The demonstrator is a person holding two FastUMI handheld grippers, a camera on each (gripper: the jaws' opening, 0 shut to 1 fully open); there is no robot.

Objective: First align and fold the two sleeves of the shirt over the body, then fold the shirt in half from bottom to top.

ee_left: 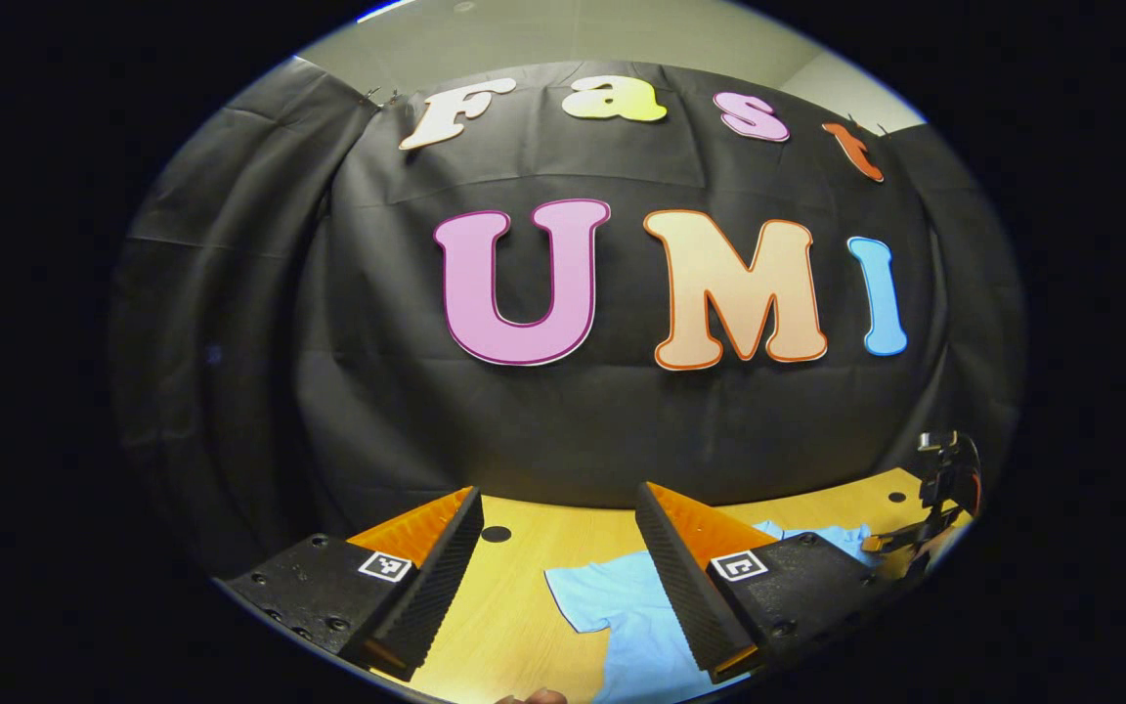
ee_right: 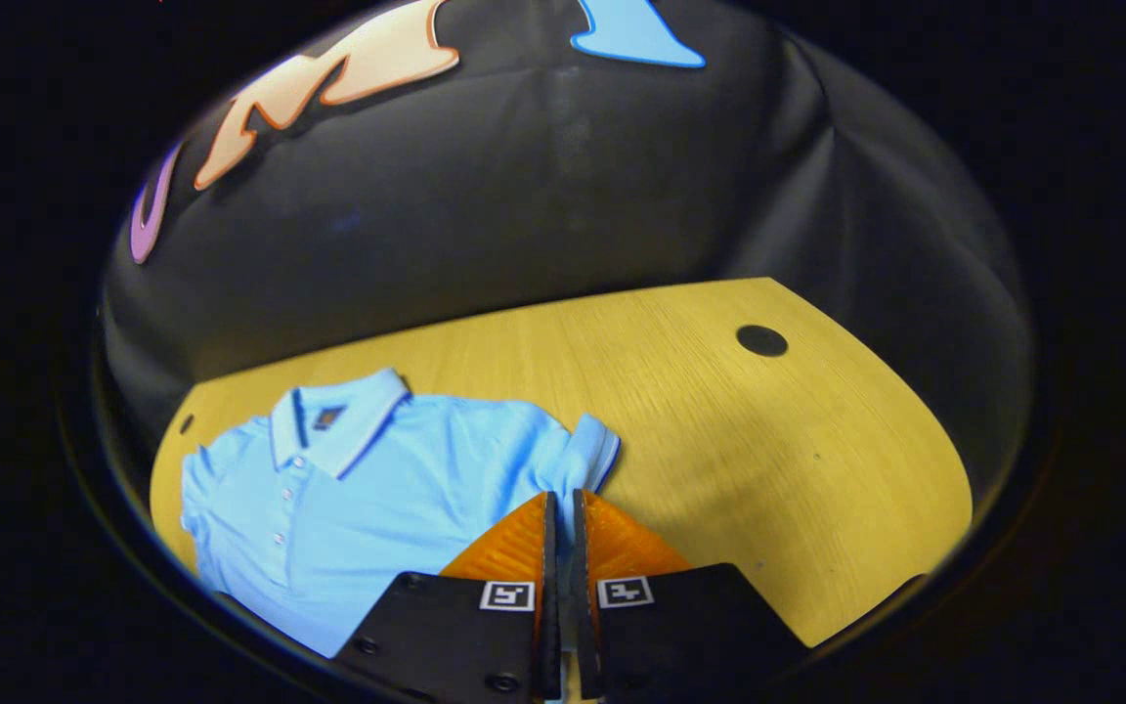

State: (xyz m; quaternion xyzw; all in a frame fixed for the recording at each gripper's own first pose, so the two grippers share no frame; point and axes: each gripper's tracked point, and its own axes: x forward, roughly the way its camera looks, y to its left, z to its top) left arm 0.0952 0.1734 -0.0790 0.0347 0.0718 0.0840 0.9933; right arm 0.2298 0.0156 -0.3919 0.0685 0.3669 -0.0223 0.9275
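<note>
right gripper view: right tongs [ee_right: 560, 508] pinched on shirt [ee_right: 377, 479] sleeve [ee_right: 587, 445] (left tongs [ee_left: 558, 518] wide above table [ee_left: 514, 596])

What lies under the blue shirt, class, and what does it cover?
The blue shirt lies flat on a yellow wooden table. Bare wood shows around it; the wood beneath the cloth is hidden. The right tool is closed at its sleeve edge.

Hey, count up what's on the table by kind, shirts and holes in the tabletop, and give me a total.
Shirts: 1, the light blue polo shirt.
Holes in the table: 2, one right, one far left.
Total: 3.
</note>
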